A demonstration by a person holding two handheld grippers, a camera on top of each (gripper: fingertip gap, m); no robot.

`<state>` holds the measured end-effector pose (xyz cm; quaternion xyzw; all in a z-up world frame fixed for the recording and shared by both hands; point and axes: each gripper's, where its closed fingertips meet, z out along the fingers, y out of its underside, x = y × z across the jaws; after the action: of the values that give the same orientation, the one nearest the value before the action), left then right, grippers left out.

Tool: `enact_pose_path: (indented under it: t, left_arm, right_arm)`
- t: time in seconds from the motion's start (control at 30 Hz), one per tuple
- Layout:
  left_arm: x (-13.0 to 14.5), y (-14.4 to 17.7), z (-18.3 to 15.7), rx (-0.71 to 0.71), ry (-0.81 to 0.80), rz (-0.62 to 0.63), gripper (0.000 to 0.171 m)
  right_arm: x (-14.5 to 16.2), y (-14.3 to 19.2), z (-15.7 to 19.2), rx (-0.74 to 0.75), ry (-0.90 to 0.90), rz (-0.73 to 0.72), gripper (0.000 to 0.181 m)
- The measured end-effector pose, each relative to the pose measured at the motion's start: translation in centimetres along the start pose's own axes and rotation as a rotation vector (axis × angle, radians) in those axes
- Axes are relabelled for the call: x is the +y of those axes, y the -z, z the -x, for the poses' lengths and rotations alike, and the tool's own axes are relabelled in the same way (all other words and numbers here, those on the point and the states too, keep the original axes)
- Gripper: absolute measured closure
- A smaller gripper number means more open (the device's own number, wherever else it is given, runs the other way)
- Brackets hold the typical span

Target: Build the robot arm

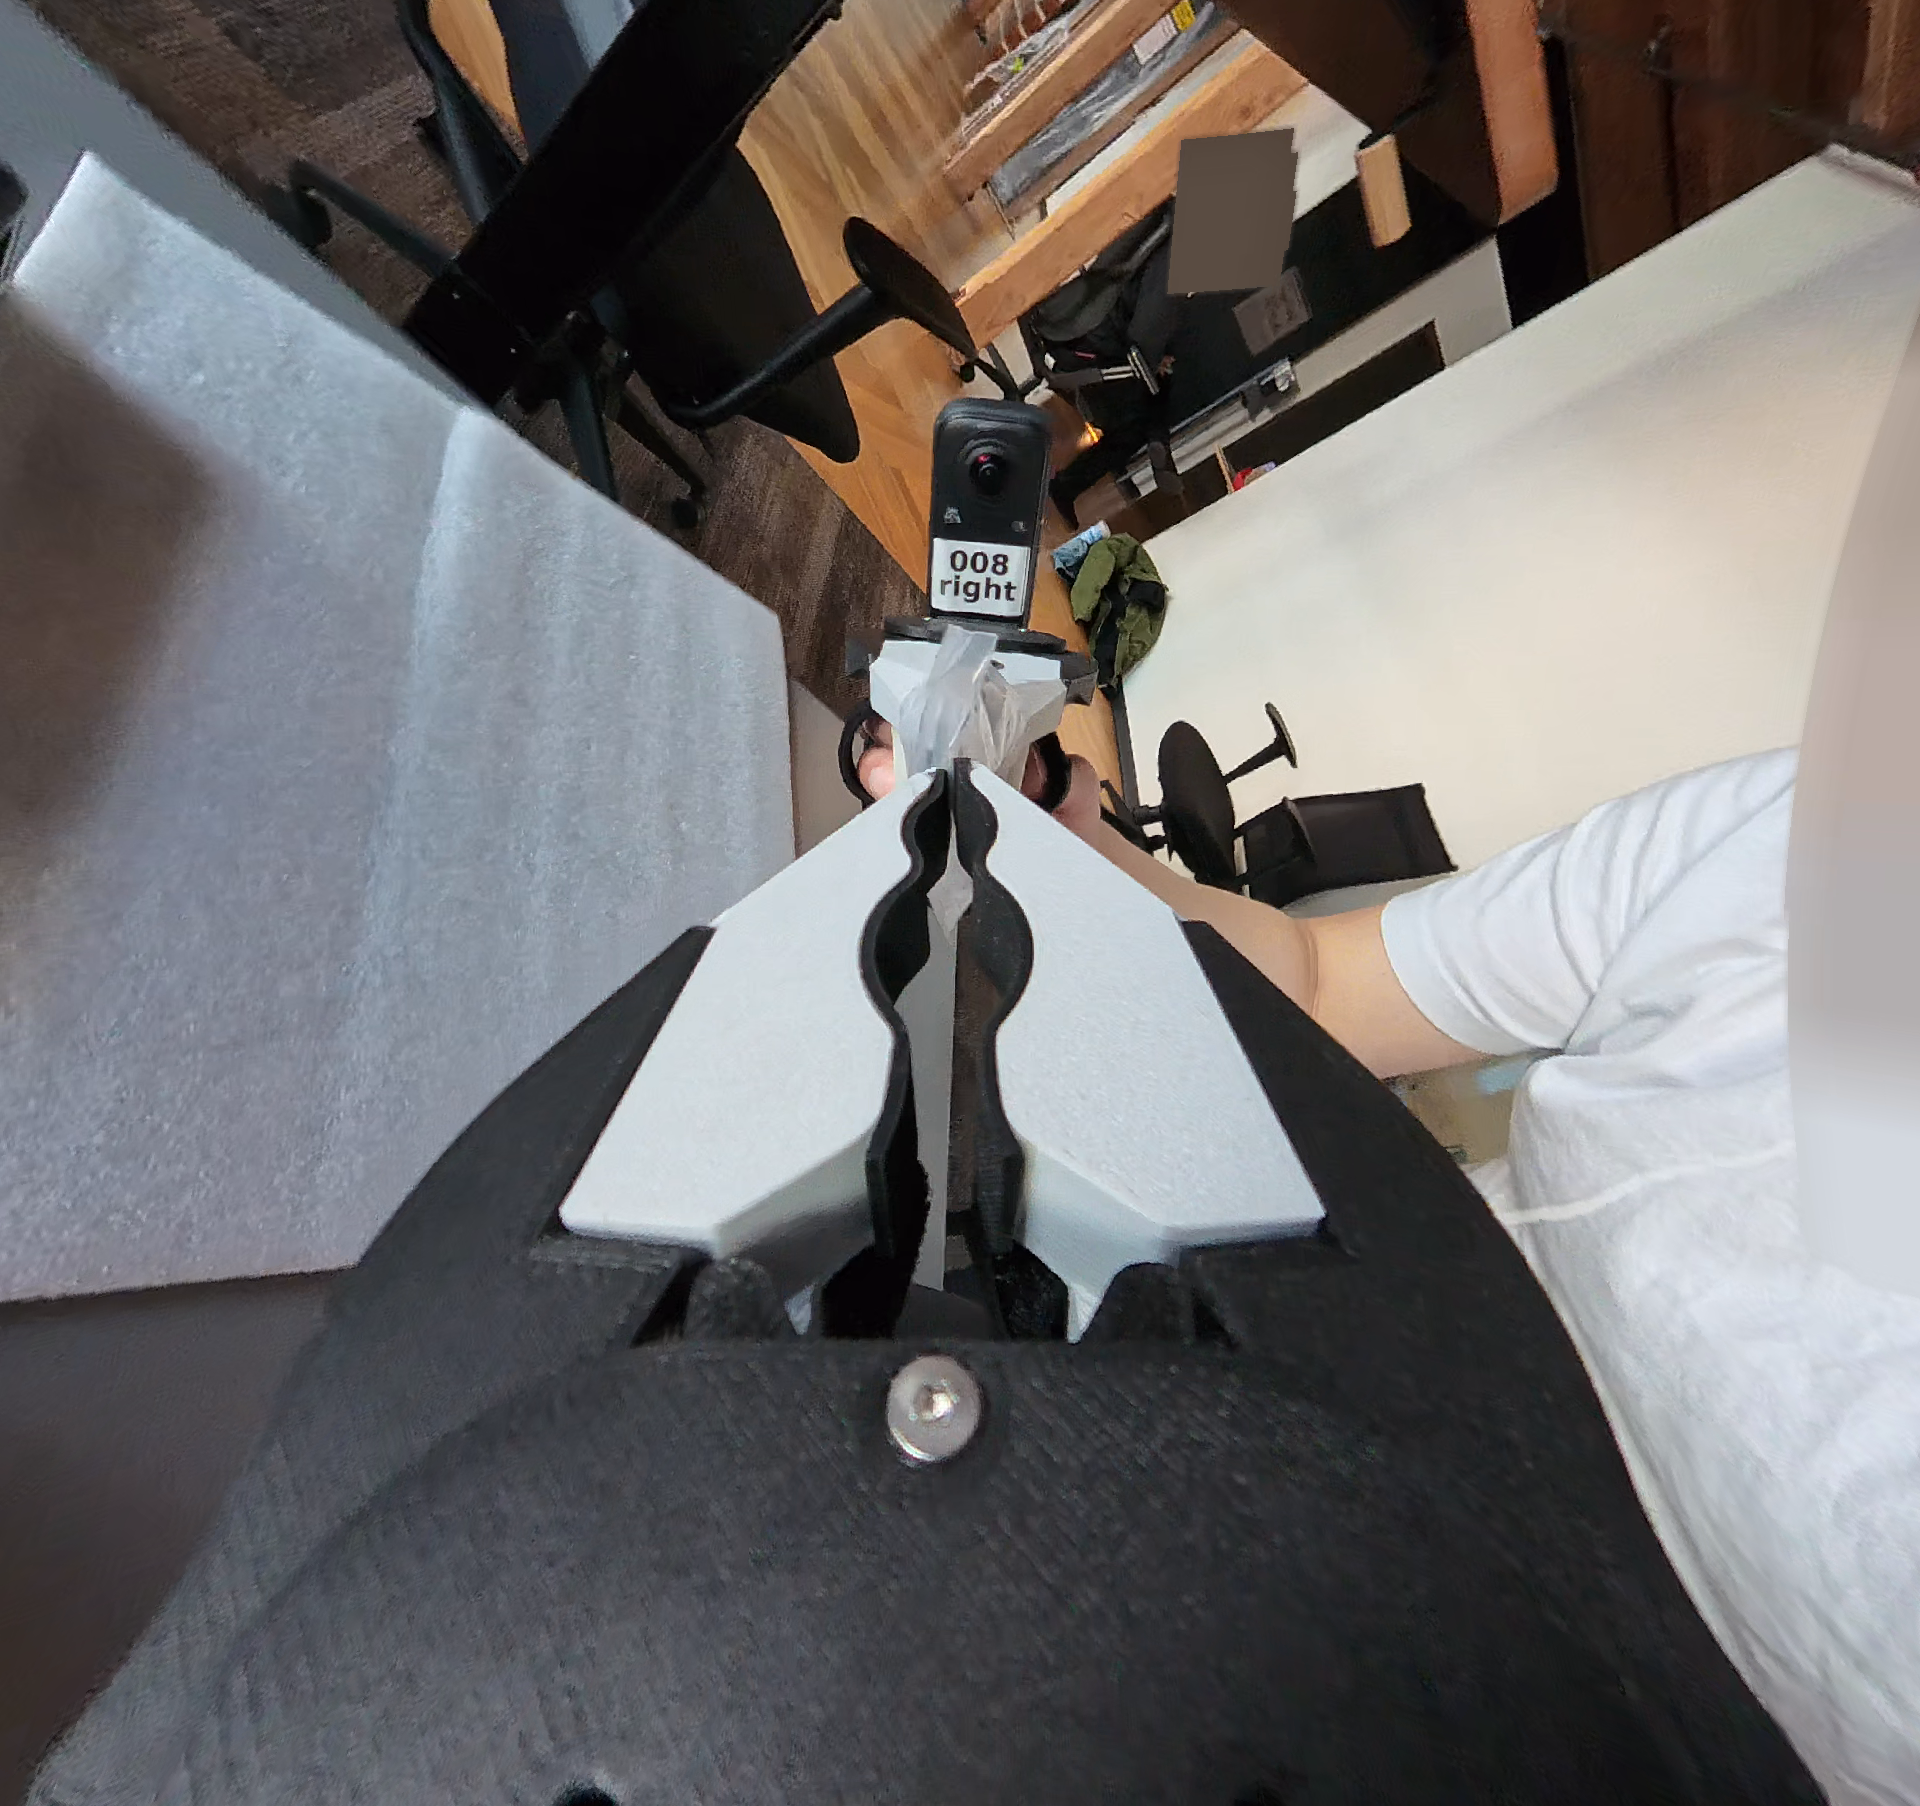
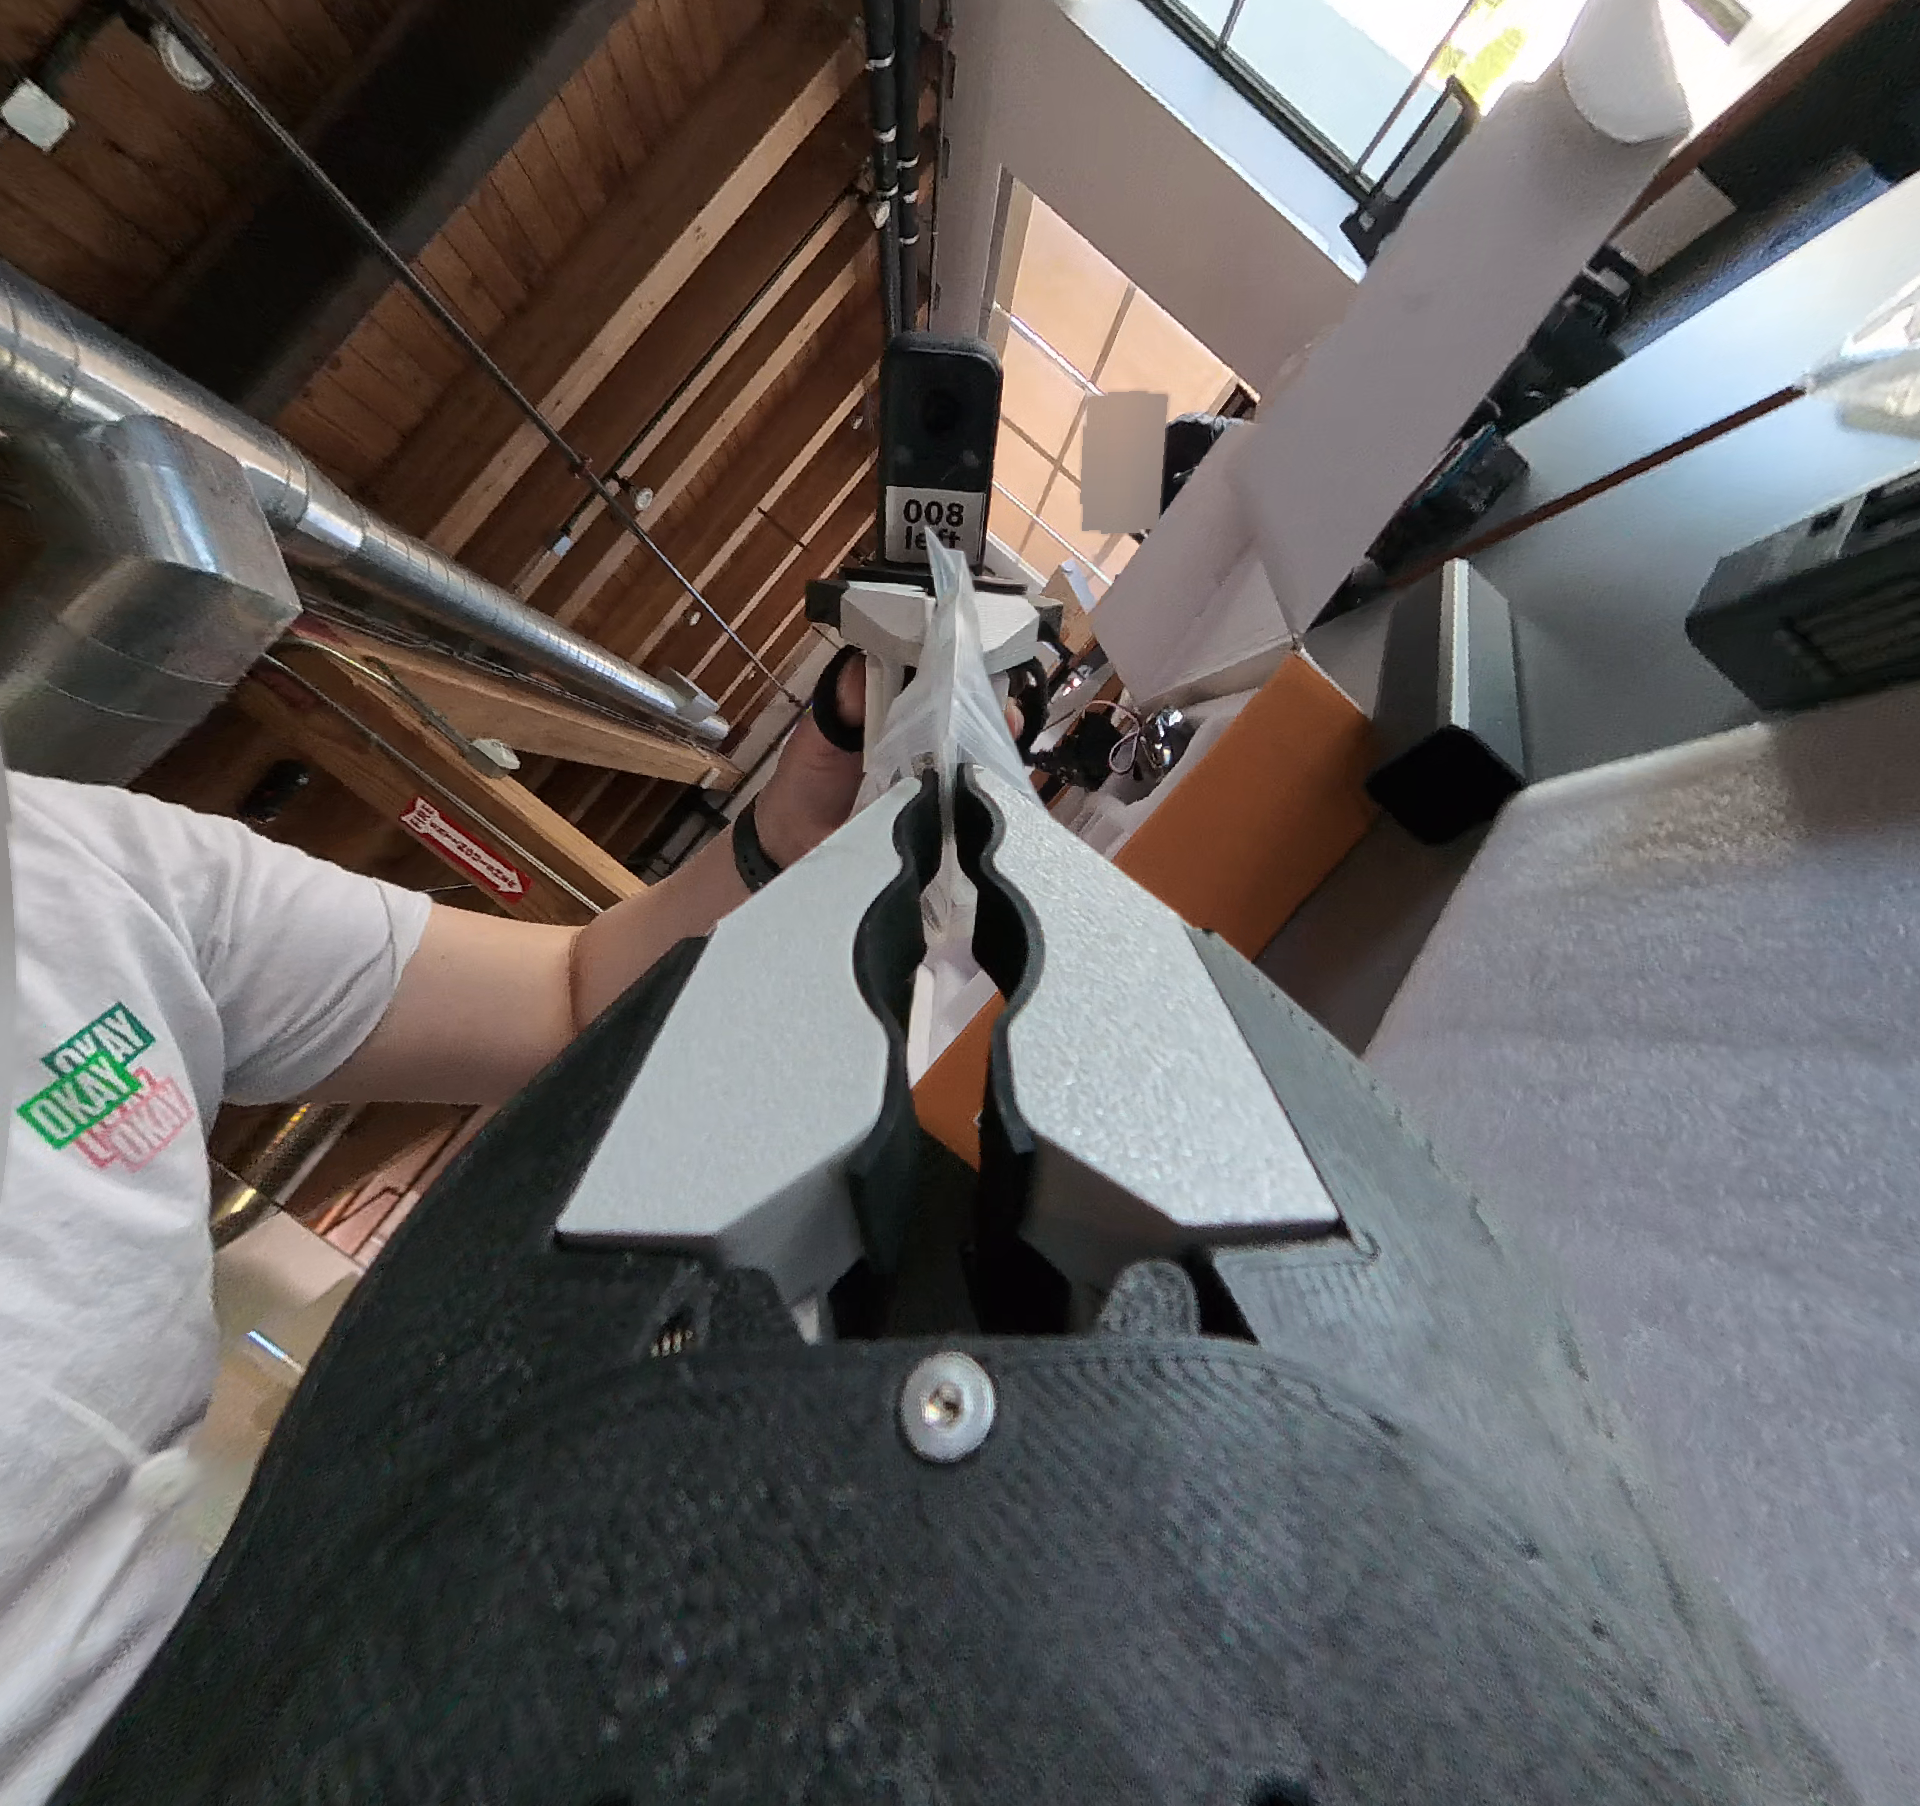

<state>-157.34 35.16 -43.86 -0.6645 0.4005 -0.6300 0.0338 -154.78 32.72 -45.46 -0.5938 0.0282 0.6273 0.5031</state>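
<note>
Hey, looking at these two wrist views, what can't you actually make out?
- Clear plastic piece: its full shape is hidden, both views, pinched between the left hand-held gripper and right hand-held gripper.
- Person's hand: left wrist view, mostly behind the fingers.
- White foam sheet: cut off at the left edge.

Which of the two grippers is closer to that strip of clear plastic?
Neither: it is stretched between them. The left gripper is shut on one end of the clear plastic strip, and the right gripper is shut on the other end, with their tips facing each other.
</note>
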Motion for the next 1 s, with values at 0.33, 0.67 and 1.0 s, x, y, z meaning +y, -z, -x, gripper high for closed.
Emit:
enact_pose_path:
  t: [0.33,0.67,1.0]
  left_arm:
    - [0.9,1.5,3.9,-0.055,0.137,-0.100,0.171]
    - [3.7,3.0,12.5,-0.433,0.352,-0.259,0.171]
    - [3.0,3.0,11.3,-0.678,0.210,-0.295,0.128]
  right_arm:
    - [1.2,2.7,-2.7,0.048,-0.125,-0.054,0.181]
    - [6.1,7.5,-8.4,0.224,-0.397,0.332,0.181]
    - [5.0,5.8,-7.4,0.235,-0.320,0.796,0.181]
